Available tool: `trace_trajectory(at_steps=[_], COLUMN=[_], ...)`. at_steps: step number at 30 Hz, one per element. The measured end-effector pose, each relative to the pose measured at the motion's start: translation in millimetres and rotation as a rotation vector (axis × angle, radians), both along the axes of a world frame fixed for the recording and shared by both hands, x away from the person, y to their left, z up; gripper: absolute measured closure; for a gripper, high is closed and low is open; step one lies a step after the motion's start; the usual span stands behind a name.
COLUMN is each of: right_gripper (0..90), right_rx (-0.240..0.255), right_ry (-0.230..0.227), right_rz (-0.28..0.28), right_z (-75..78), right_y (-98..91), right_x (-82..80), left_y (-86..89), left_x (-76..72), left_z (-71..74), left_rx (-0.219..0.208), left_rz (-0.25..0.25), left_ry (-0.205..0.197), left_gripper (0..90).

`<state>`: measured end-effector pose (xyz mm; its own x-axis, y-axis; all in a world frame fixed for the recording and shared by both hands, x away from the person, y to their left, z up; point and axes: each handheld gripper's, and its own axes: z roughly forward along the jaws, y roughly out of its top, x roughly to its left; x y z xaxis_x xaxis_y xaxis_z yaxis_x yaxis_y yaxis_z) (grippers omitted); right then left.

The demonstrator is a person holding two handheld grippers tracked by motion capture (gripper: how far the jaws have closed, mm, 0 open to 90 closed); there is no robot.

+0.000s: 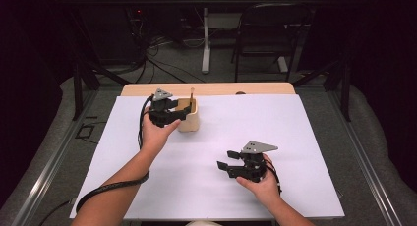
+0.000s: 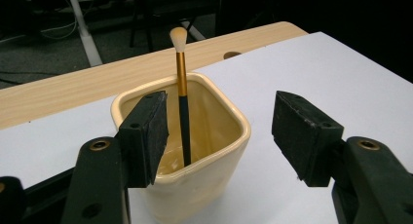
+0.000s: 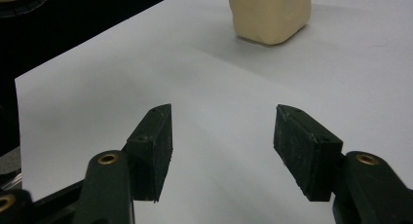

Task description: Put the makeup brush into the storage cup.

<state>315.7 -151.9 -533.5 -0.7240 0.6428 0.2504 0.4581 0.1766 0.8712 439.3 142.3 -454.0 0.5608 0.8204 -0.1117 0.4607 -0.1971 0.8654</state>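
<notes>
Cup [image 2: 195, 185]: cream, on my white sheet [image 1: 295, 137], brush [image 2: 181, 87] standing inside.
Left gripper [image 2: 219, 131]: jaws spread, apparently straddling cup's wall.
Right gripper [image 3: 221, 151]: jaws spread, holding nothing.

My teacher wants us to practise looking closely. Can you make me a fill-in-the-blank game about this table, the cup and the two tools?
1. The cream cup holds one ____ with a gold and dark handle.
2. The left tool is right next to the ____.
3. The jaws of the right tool are ____, with nothing between them.
4. The cup stands on a ____ sheet that covers the table.

Missing words: brush; cup; open; white
</notes>
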Motion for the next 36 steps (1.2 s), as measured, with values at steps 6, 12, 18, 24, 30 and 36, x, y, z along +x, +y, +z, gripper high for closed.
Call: trace_trajectory(at_steps=[6,12,18,24,30,36], right_gripper=[39.4,39.4,39.4,39.4,39.4,39.4], right_rx=[-0.005,-0.001,-0.004,-0.006,0.004,0.0], right_ry=[-0.001,-0.006,-0.014,-0.004,-0.018,-0.019], right_rz=[-0.007,-0.011,-0.002,-0.005,-0.008,-0.012], right_z=[-0.3,0.4,1.6,1.7,1.6,2.4], right_y=[-0.7,-0.6,1.3,0.5,0.5,1.0], right_x=[0.6,-0.2,1.5,1.2,0.5,-0.8], left_y=[3.5,10.0,14.2,19.0,24.0,28.4], left_x=[-3.3,-8.3,-13.7,-23.3,-33.3,-42.2], left_z=[0.0,1.1,3.5,2.7,3.0,4.1], left_rx=[-0.005,0.001,-0.013,-0.014,-0.028,-0.043], left_rz=[0.005,0.011,0.008,-0.007,-0.015,-0.021], left_ry=[0.002,0.0,0.0,-0.001,-0.006,-0.014], left_gripper=[38.2,38.1,38.1,38.1,38.1,38.1])
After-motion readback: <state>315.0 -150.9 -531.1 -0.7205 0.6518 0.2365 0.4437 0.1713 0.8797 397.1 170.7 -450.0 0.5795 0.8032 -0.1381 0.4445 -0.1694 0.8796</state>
